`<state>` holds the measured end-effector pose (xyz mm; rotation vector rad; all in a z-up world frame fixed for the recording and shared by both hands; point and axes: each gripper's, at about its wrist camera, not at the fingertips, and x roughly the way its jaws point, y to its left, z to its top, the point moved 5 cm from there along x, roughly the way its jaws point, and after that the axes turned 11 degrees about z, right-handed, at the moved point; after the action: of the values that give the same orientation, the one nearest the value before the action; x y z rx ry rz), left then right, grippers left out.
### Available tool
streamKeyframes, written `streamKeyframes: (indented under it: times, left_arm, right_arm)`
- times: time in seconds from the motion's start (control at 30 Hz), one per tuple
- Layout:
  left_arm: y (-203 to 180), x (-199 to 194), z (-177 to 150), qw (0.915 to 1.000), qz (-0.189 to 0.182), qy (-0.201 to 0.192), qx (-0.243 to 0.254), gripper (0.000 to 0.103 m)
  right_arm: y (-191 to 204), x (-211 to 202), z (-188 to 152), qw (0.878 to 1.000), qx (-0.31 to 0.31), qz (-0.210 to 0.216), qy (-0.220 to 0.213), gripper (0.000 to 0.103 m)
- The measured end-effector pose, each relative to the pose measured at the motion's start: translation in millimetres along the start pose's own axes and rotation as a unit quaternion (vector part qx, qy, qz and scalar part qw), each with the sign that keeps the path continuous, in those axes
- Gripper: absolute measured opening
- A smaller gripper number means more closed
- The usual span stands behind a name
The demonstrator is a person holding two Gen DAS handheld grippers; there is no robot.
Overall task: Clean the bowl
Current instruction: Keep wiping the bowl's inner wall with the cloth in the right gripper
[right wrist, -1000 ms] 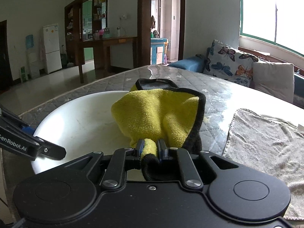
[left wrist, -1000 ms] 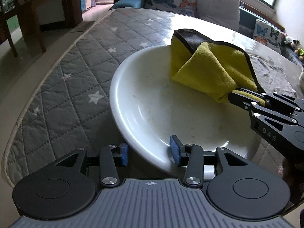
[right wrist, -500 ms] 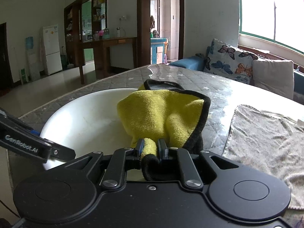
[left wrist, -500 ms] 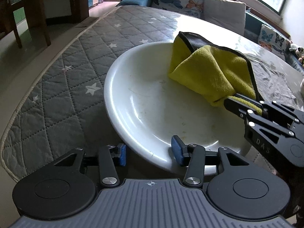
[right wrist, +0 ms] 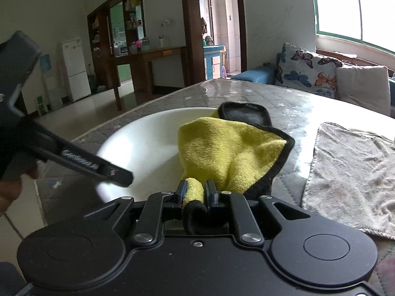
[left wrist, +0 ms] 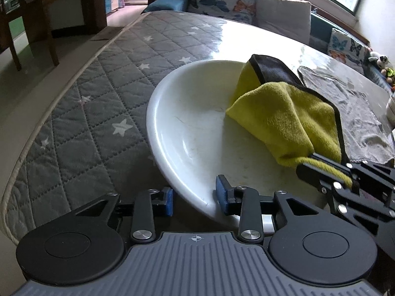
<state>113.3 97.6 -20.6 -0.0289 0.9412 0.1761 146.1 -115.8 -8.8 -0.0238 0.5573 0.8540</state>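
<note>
The near rim of the white bowl [left wrist: 187,133] is hidden behind the left hand-held gripper [left wrist: 195,197], low in the centre of the left wrist view. One blue pad sits outside the rim and the other inside; whether they press on it cannot be told. The bowl stands in the middle of the frame on the quilted desk [left wrist: 81,113]. The right hand-held gripper [right wrist: 195,193] is closed on a corner of the yellow cloth [right wrist: 229,150], which lies inside the bowl. A grey towel [right wrist: 353,172] is cut off at the right edge.

Grey star-quilted table cover [left wrist: 81,113]; grey towel [right wrist: 353,172] lies flat on it. Butterfly cushions [right wrist: 306,74] beyond. White fridge [right wrist: 75,69] far left.
</note>
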Motion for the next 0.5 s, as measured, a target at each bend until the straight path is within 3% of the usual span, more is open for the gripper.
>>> streamKeyframes:
  times: [0.3, 0.5]
  left_arm:
    - [8, 11, 15, 0.9989, -0.015, 0.001, 0.045, 0.035]
    - [10, 16, 21, 0.9970, -0.019, -0.004, 0.075, 0.035]
  right_arm:
    - [10, -5, -1, 1.000, -0.001, 0.021, -0.004, 0.015]
    - [0, -3, 0, 1.000, -0.004, 0.012, -0.007, 0.015]
